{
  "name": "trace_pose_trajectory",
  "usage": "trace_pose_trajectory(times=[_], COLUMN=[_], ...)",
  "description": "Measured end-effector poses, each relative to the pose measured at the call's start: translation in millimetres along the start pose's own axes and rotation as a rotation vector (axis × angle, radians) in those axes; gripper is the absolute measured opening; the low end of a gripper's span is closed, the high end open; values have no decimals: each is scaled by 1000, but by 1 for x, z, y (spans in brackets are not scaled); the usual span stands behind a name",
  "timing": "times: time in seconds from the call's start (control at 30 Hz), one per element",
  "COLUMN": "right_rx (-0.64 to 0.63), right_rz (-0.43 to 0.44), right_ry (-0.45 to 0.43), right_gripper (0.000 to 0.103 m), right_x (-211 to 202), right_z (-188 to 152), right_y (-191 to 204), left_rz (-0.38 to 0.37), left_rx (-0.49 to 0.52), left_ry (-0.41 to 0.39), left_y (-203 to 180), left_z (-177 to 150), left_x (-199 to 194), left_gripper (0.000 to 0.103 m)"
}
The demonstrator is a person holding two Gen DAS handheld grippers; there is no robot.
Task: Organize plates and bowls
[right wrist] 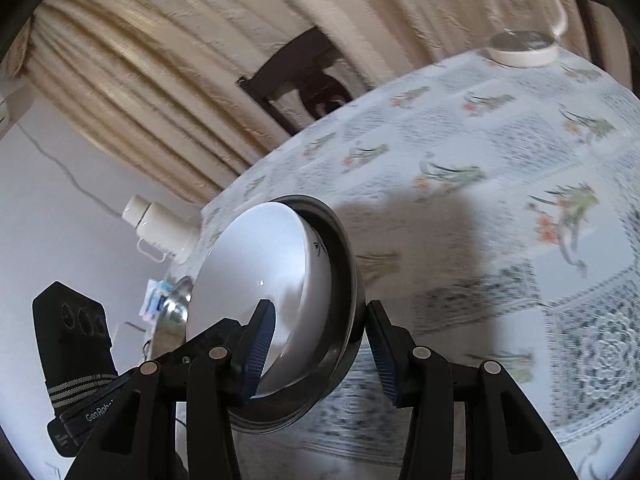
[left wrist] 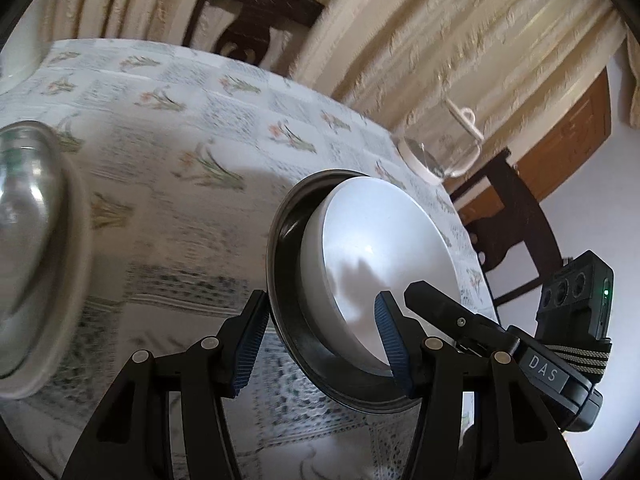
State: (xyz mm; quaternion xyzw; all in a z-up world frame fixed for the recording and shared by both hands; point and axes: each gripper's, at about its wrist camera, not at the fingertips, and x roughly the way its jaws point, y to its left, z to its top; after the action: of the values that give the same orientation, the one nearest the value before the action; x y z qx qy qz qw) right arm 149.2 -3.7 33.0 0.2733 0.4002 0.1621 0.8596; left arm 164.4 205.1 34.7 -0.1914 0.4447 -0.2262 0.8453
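Between the blue-padded fingers of the left gripper sits a white bowl nested inside a dark metal bowl. The jaws are spread wide around the near rims: one pad lies inside the white bowl, the other just outside the metal rim. Whether the pads press the rims cannot be told.

From the opposite side, the right gripper straddles the same pair, white bowl within metal bowl. Its jaws are likewise well open, one pad inside the white bowl and one just beside the metal wall; contact is unclear.

Both bowls appear steeply tilted in both views, over a floral tablecloth.

Left of the stack in the left wrist view, a shiny steel dish rests on a pale plate. Farther off, a clear glass jug with a white base stands near the table edge. Beyond that are dark wooden chairs and beige curtains.
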Motion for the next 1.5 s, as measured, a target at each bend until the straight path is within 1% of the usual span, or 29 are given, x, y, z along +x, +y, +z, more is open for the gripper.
trace_pose_trajectory(times=[0.17,0.37,0.53,0.63,0.8,0.87,1.03,1.37,1.5], right_rx=[-56,-124,-175,-193,-213,-223,-258,-281,-296], right_rz=[55,115,143,155,152,147,126,92,86], right_ry=[25,58,93,114,153,165,173,204,199], right_gripper=[50,50,50,50,50,50,50,50,50], right_x=[16,42,70,85,109,116,128,150,151], right_z=[1,-2,-9,-14,-22,-25,-29,-36,-38], right_y=[39,90,126,143,160,164,175,182,184], left_rz=[17,64,103,118,144,152,165,172,185], left_rx=[-25,-51,-81,-112,-153,-165,-191,-238,-227], left_ry=[-69,-153,-223,-246,-262,-263,-264,-224,-228], left_y=[23,56,87,110,143,151,174,203,204], left_z=[7,16,21,23,20,19,18,16,18], left_x=[-39,-89,-126,-141,-153,-154,-153,-139,-138], left_gripper=[56,56,56,56,56,56,56,56,56])
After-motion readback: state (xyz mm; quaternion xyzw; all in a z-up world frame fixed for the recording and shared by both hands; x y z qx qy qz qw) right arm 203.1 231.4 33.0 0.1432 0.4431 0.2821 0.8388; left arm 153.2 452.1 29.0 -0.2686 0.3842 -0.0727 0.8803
